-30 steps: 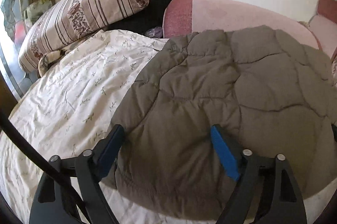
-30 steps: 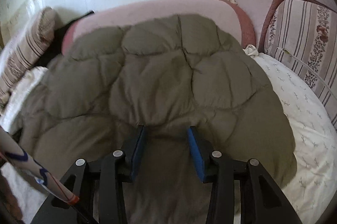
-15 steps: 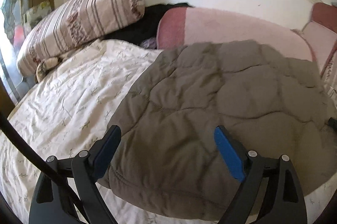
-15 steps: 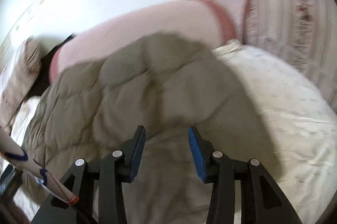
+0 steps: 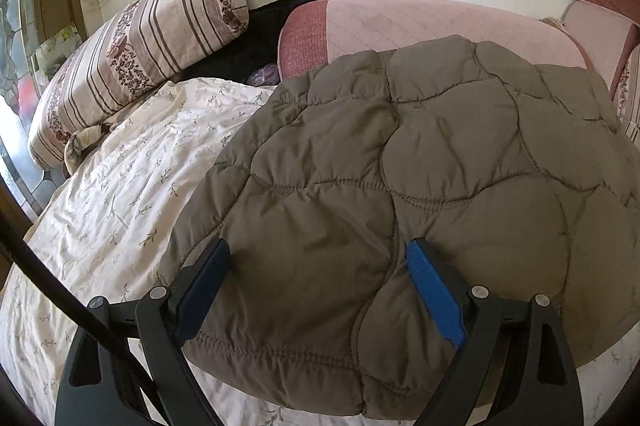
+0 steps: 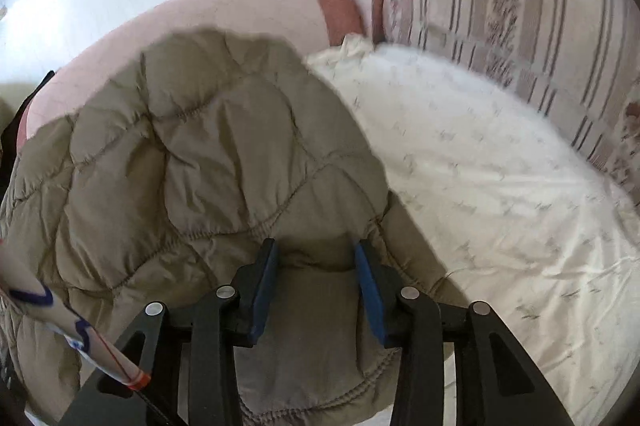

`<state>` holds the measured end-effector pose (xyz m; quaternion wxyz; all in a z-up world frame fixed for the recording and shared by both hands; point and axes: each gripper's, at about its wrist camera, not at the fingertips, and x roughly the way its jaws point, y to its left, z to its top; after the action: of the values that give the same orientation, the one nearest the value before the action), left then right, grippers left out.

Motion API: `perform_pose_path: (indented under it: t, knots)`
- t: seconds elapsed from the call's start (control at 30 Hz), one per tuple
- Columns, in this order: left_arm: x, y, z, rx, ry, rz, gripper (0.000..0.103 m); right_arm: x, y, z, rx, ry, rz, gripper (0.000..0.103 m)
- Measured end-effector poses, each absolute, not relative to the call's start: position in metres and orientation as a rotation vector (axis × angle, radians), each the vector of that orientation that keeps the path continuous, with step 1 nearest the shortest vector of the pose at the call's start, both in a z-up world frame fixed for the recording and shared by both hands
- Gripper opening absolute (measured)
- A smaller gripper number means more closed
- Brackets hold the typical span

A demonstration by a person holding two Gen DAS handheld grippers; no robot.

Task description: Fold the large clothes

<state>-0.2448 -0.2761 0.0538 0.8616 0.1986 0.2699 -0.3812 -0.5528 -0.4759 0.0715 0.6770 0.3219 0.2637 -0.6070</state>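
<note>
A large olive-grey quilted jacket (image 5: 400,165) lies spread flat on the bed, its far end resting against a pink cushion. My left gripper (image 5: 318,250) hovers over its near left corner with the jaws wide open, touching nothing. In the right wrist view the jacket (image 6: 180,165) fills the left half. My right gripper (image 6: 315,248) sits low over the near right edge. Its jaws stand partly apart and are closing, with a fold of jacket fabric between the blue pads. I see no firm pinch on the fabric.
The bed has a white sheet with a small leaf print (image 5: 120,185) (image 6: 480,165). A striped bolster (image 5: 140,53) and a black garment (image 5: 256,37) lie at the back left. A pink cushion (image 5: 420,21) lines the back, a striped cushion (image 6: 500,5) the right. A black cable (image 5: 60,286) crosses the lower left.
My right gripper rolled and swung to the right, from the jacket's middle to its right edge. My left gripper drifted a little along the near left corner and stayed wide open.
</note>
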Motion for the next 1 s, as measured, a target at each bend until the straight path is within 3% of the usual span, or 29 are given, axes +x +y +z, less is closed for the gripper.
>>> perform_pose_path:
  t: [0.2,0.43,0.67,1.0]
  knots:
    - [-0.245,-0.274,0.052,0.413,0.568,-0.800,0.090,-0.508,-0.426,0.110,0.461,0.483,-1.202,0.046]
    - [-0.245,-0.274,0.052,0.412,0.570,-0.800,0.090,-0.447,-0.383,0.102,0.313,0.558,-0.946,0.046]
    - [-0.247,-0.274,0.050,0.421,0.566,-0.798,0.090,-0.449,-0.400,0.076,0.396,0.617,-0.900,0.054]
    - [-0.246,-0.275,0.049,0.420,0.570,-0.801,0.090,-0.484,-0.422,0.101,0.511,0.500,-0.953,0.055]
